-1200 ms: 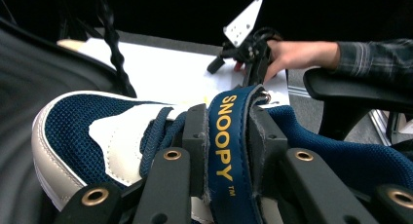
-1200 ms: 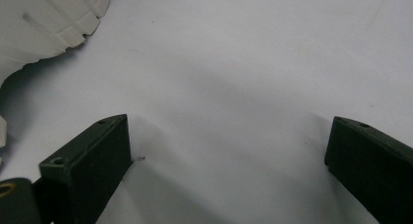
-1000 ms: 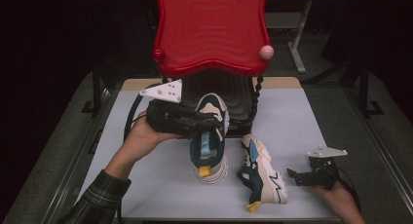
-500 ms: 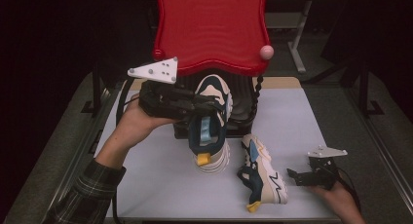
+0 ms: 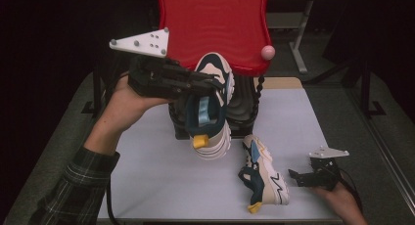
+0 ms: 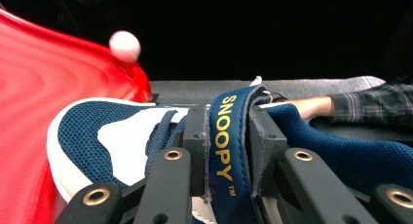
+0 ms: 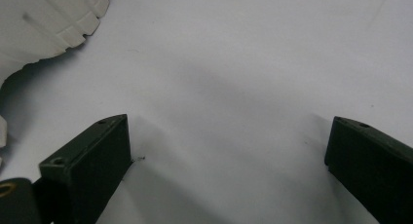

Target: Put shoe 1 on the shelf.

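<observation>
A navy, white and cream sneaker [image 5: 211, 129] with a yellow heel tab hangs in the air, toe up in front of the red shell. My left gripper [image 5: 210, 87] is shut on its navy tongue strap. In the left gripper view my left gripper [image 6: 226, 136] has both jaws pressed against that strap [image 6: 223, 151], printed SNOOPY, with the sneaker's toe [image 6: 92, 136] to the left. The matching sneaker [image 5: 264, 175] lies on its side on the white table [image 5: 156, 186]. My right gripper [image 5: 295, 178] rests at the front right beside it, open [image 7: 229, 151] with bare table between the jaws.
A large red moulded shell [image 5: 213, 24] with a pink ball [image 5: 267, 52] at its corner stands at the back. Under it sits a black ridged stand [image 5: 244, 107]. The lying sneaker's white sole [image 7: 44, 24] is just ahead of the right jaws. A plaid sleeve [image 6: 375, 104] crosses behind.
My left gripper has risen with the sneaker, lifting it off the table toward the red shell. The right gripper and the other sneaker have stayed put.
</observation>
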`<action>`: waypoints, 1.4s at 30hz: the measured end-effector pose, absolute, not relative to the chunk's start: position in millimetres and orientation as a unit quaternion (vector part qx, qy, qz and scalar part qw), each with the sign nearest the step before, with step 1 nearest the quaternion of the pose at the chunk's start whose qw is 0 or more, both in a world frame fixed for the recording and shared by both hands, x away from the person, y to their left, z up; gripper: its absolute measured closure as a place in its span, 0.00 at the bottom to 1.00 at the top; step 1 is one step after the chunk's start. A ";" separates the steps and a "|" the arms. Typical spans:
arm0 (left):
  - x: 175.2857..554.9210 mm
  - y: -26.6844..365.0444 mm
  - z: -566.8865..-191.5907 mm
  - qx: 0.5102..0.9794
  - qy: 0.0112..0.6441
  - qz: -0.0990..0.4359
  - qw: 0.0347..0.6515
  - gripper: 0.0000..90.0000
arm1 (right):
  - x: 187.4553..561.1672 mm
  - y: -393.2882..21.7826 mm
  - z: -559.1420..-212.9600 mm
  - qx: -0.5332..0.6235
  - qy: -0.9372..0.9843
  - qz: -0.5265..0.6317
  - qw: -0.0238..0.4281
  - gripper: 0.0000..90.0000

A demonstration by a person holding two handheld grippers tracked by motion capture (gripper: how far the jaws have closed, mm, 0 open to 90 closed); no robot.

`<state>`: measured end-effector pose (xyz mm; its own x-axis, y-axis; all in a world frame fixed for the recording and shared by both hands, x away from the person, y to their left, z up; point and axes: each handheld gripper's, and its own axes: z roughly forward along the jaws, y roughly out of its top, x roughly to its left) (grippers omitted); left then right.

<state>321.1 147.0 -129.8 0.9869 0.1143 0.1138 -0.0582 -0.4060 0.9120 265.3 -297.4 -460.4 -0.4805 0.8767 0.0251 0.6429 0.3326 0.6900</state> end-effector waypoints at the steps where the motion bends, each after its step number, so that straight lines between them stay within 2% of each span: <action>1: 322.6 147.9 -126.4 0.834 0.016 0.082 0.545 0.81 | 265.3 -297.4 -460.4 0.477 0.796 0.326 0.179 0.02; 7: 331.8 149.6 -109.8 0.834 0.014 0.094 0.544 0.81 | 265.3 -297.4 -460.4 0.477 0.796 0.326 0.179 0.02; 23: 388.7 149.2 -61.8 0.834 0.019 0.140 0.533 0.81 | 265.3 -297.7 -460.5 0.477 0.796 0.327 0.180 0.02; 42: 461.2 153.1 -35.9 0.845 0.037 0.216 0.488 0.81 | 265.6 -299.7 -460.2 0.479 0.793 0.334 0.174 0.02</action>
